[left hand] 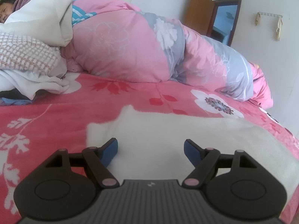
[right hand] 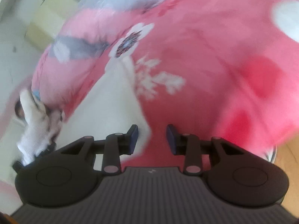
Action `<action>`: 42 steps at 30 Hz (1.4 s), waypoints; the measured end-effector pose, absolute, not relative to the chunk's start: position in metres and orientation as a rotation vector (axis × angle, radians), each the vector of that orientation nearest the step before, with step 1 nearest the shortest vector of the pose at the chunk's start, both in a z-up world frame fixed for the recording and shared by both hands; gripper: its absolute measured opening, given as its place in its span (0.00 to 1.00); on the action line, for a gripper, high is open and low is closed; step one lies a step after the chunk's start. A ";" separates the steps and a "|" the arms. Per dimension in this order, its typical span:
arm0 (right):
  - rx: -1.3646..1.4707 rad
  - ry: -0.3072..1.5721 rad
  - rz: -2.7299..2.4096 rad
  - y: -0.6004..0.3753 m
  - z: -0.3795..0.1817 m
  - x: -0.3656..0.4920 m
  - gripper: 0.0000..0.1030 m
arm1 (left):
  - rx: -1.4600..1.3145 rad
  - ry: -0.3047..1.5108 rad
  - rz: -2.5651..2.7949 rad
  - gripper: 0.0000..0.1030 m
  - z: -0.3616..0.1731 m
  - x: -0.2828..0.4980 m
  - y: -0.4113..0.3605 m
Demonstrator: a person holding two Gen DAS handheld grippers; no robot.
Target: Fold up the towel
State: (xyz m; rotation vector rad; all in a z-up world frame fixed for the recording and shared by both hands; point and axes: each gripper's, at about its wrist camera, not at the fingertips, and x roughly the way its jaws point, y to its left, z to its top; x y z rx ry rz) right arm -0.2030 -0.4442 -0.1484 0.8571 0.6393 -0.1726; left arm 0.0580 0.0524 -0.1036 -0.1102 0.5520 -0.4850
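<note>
No brand name or readable writing showed anywhere; the only mark was a small pale emblem [left hand: 149,184] on the ribbed body of the left gripper [left hand: 150,150], too tiny to make out.

And the left gripper hung with its jaws spread wide, released, blue pads [left hand: 111,150] well apart and nothing pinched between them. Right beyond those pads lay the white towel [left hand: 186,141], spread flat on the bed sheet [left hand: 46,123], red-pink with white flowers. The pads hovered over the towel's near edge; whether they brushed it, I could not tell.

Over to the right gripper [right hand: 152,138], and the picture there was smeared with motion. Its jaws stood partly apart, much narrower than the left pair, gripping nothing. Between the pads only bed sheet showed. The left-hand pad [right hand: 133,139] sat just at the towel's edge, the towel [right hand: 115,102] running off from that pad as a pale strip.

Farther out from the towel, a bulky pink and grey quilt [left hand: 149,46] was heaped along the bed's far side. Beside the quilt, a person [left hand: 7,7] lay under white covers. Beyond the quilt stood a brown door [left hand: 201,13].
</note>
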 end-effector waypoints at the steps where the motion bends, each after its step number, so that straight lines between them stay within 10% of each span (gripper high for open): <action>1: 0.844 0.626 -0.194 -0.443 -0.143 -0.212 0.31 | -0.106 0.554 -0.481 0.77 -0.102 0.057 0.052; 26: 0.261 0.677 0.152 -0.306 -0.105 -0.148 0.33 | -0.010 0.541 -0.341 0.89 -0.083 -0.084 0.075; 42: 0.018 0.560 0.032 -0.227 -0.102 -0.025 0.78 | -0.169 0.771 -0.233 0.91 -0.086 -0.006 0.067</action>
